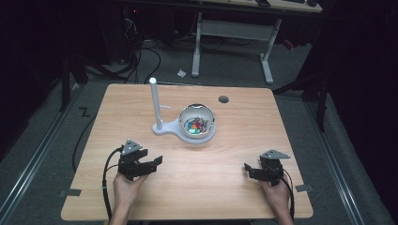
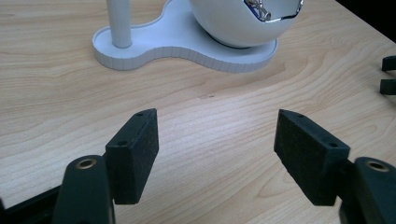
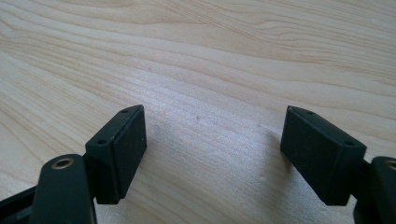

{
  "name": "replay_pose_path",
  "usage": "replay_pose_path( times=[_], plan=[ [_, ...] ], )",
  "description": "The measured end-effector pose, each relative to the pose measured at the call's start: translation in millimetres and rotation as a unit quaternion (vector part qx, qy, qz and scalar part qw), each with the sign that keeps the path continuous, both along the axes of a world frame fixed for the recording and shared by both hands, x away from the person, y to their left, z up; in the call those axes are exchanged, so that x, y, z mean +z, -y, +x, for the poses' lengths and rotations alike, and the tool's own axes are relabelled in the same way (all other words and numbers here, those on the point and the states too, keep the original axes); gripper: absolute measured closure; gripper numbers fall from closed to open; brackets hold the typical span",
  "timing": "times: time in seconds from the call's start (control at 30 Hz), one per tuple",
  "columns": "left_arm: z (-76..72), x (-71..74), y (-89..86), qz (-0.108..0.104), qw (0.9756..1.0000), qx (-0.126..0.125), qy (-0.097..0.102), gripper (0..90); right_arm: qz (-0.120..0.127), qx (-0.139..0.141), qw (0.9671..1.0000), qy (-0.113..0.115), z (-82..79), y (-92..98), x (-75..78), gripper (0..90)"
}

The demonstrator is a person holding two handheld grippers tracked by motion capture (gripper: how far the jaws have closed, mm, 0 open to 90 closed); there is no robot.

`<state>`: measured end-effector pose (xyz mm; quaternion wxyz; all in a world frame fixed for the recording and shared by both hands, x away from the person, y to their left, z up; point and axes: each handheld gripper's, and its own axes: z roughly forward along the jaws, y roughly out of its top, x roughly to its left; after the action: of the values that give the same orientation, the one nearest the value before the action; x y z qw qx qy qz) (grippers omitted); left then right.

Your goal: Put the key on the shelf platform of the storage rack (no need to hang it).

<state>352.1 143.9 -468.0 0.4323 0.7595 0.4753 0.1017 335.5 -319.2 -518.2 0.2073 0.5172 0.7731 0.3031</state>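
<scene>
We held the left gripper at the near left of the table and the right gripper at the near right, both low over bare wood, each with its jaws spread wide and nothing between them. The bowl sat at the centre of the table, toward the far side, on the right lobe of a white stand, and a post rose upright from the left lobe of that stand. Small coloured items lay inside the bowl; we could not tell what they were. In the left gripper view the bowl and the post stood well ahead of the pads, and the tips of the right gripper showed at the right edge. We judged three risks from this position. First, a reach from the left could strike the post before reaching the bowl, tipping or sliding the whole stand. Second, the bowl looked smooth and round, so a grip on its wall could slip and spill the contents. Third, two grippers converging on the bowl could collide, since both approach lines met at the centre.
</scene>
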Motion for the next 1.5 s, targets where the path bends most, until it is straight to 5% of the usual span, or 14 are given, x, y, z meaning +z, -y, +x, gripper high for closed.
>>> replay_pose_path(
  times=[0.3, 0.43, 0.63, 1.0, 1.37, 1.5],
  plan=[
    [2.7, -7.5, 10.8, 0.016, 0.9999, -0.001, -0.003, 30.8, 0.0, 0.0, 1.0, 0.0, -0.1, -0.1, 0.0, 22.8],
    [5.4, -11.4, 14.2, 0.001, 0.9999, -0.006, -0.011, 30.8, 0.0, 0.0, 1.0, 0.0, 0.0, -0.1, 0.0, 22.8],
    [9.0, -17.7, 22.2, 0.006, 0.9997, -0.013, -0.017, 31.0, 0.0, 0.0, 1.0, 0.0, 0.0, -0.1, 0.0, 22.8],
    [15.0, -32.8, 25.7, 0.01, 0.9996, 0.005, -0.027, 31.9, 0.0, 0.0, 1.0, 0.0, -0.1, -0.1, 0.0, 22.8],
    [17.3, -43.1, 38.1, 0.082, 0.9965, 0.015, -0.005, 31.6, 0.0, 0.0, 1.0, 0.0, -0.1, -0.1, 0.0, 22.9],
    [18.8, -45.9, 40.3, 0.084, 0.9963, 0.017, -0.005, 31.5, 0.0, 0.0, 1.0, 0.0, -0.1, -0.1, 0.0, 22.9]
  ],
)
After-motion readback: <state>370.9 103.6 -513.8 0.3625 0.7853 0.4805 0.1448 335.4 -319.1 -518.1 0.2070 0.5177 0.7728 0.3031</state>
